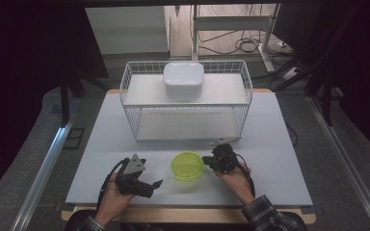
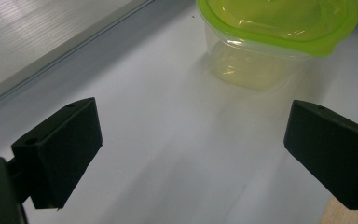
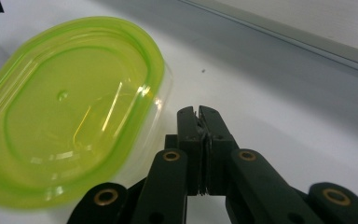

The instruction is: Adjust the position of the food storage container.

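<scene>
high view: we find the green-lidded container (image 1: 188, 166) standing on the table (image 1: 279, 159) between both tools, in front of the wire rack (image 1: 187, 98) that carries a white lidded box (image 1: 183, 79); we judge nothing is lifted yet.

left gripper view: the left gripper (image 2: 191, 154) stands wide and empty, the container just ahead.

right gripper view: the right gripper (image 3: 199, 114) has its jaws pressed together on nothing, just beside the container's rim. grasping and any placing remain.
</scene>
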Tool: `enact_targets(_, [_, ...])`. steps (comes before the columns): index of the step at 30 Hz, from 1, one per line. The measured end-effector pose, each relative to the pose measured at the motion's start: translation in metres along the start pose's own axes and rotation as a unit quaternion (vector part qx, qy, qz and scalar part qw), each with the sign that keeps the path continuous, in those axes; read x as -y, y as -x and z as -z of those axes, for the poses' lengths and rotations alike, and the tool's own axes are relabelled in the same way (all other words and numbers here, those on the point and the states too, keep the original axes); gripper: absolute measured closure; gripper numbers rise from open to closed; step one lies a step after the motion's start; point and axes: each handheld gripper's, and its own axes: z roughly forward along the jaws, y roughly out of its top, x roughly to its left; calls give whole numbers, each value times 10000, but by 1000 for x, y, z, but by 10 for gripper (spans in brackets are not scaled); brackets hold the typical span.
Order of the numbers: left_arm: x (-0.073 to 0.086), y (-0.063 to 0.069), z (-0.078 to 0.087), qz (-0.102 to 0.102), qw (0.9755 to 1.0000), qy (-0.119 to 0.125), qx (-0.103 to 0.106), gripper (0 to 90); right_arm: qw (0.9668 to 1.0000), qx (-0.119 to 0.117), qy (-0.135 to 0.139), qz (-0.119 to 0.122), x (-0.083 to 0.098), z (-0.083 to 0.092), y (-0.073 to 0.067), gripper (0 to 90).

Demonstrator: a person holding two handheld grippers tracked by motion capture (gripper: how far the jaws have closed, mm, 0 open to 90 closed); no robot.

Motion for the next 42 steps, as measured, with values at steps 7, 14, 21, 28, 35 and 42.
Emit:
enact_targets(7, [0,0,0,6,10000,-3,-9,41,9997,-164,-172,17,23,23,-10,881])
enact_targets(14, [0,1,-1,-14,10000,-22,-9,41,9981,-508,-312,176,29,20,-31,877])
enact_targets(21, [0,0,-1,-16,10000,-40,3,41,9980,-496,-324,210,21,7,-33,875])
enact_targets(28, [1,-2,1,20,10000,-26,-22,40,9984,-240,-276,434,22,12,-29,801])
enact_targets(35, [2,-4,3,54,10000,-9,-48,40,9980,-253,4,578,24,29,-16,422])
enact_targets(42, [10,-6,7,107,9999,-29,-78,40,9954,-304,301,862,25,33,-7,129])
